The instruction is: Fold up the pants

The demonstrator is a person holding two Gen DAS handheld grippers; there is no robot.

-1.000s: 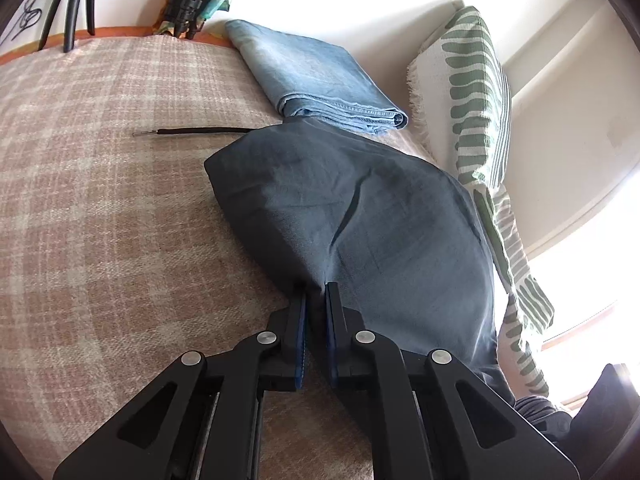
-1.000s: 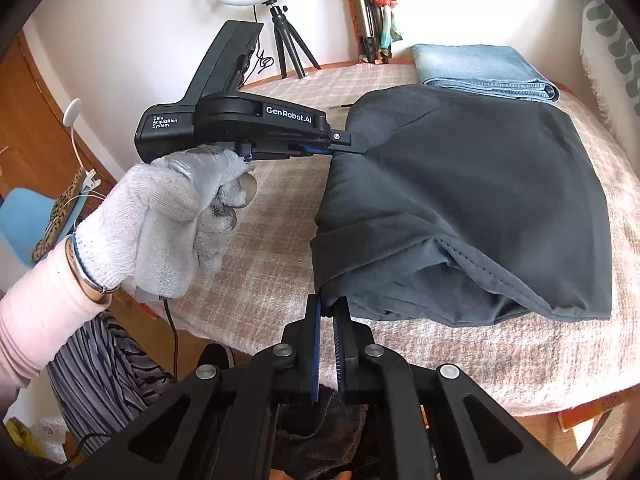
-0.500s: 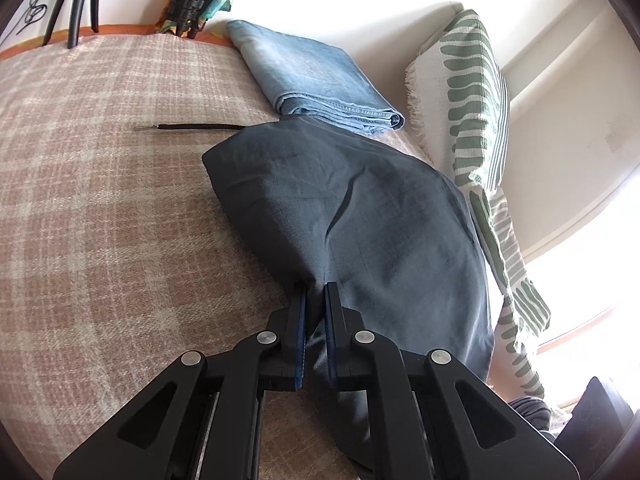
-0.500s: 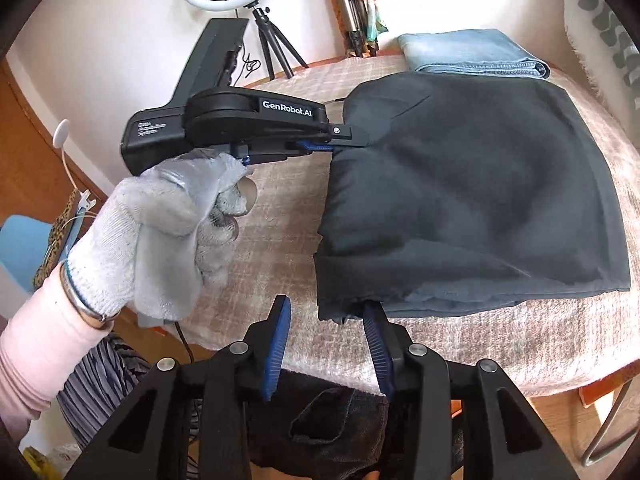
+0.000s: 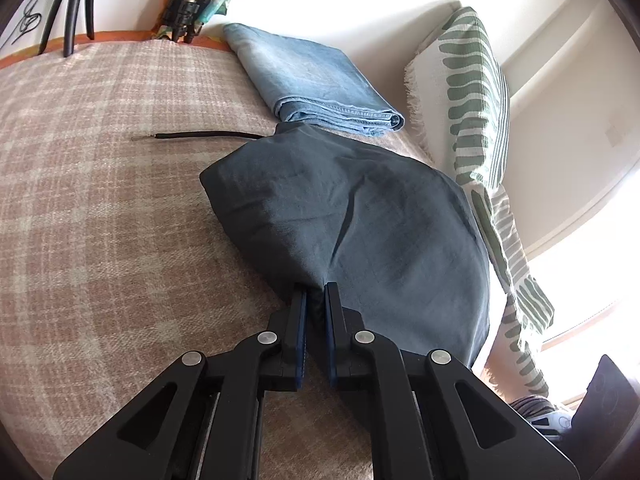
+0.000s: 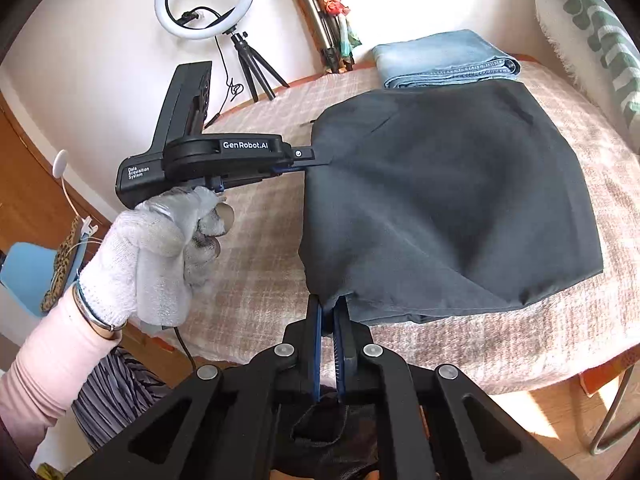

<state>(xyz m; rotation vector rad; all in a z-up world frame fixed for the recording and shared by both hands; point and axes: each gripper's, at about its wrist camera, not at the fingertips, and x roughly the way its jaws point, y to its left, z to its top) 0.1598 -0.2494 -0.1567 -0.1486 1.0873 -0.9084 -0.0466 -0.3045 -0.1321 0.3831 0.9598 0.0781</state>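
The left gripper (image 6: 316,160) is black with white "GenRobot.AI" lettering. Blue pads (image 6: 317,332) and silver screws mark the right gripper (image 6: 327,312). A white knit glove (image 6: 156,248) meets a pink sleeve (image 6: 48,364).

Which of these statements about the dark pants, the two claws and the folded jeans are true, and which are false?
1. The left claw is shut on the dark pants. True.
2. The right claw is open and away from the pants. False: it is shut on their near corner.
3. The folded jeans lie on top of the dark pants. False: they lie on the table beyond them.
4. A checked cloth covers the table. True.
5. The hand on the left tool is bare. False: it wears a white glove.
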